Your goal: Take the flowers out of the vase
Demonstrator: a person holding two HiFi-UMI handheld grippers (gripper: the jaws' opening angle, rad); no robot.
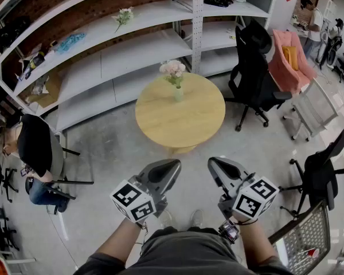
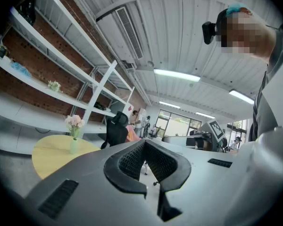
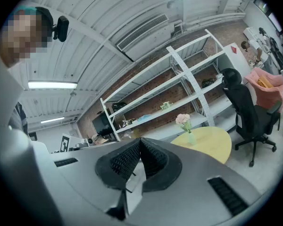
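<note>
A small pale green vase (image 1: 178,93) with pink flowers (image 1: 172,69) stands near the far edge of a round yellow table (image 1: 186,122). Both grippers hang close to my body, well short of the table. My left gripper (image 1: 173,165) and my right gripper (image 1: 213,164) are shut and hold nothing. In the left gripper view the jaws of the left gripper (image 2: 145,145) meet at their tips, with the flowers (image 2: 74,121) far off at the left. In the right gripper view the right gripper (image 3: 140,142) is shut too, and the flowers (image 3: 182,119) stand on the table (image 3: 214,145) at the right.
White shelving (image 1: 120,56) runs behind the table, with another flower bunch (image 1: 124,16) on an upper shelf. A black office chair (image 1: 253,67) and a pink armchair (image 1: 289,59) stand to the table's right. A person (image 1: 37,148) sits at the left; a wire cart (image 1: 307,239) is bottom right.
</note>
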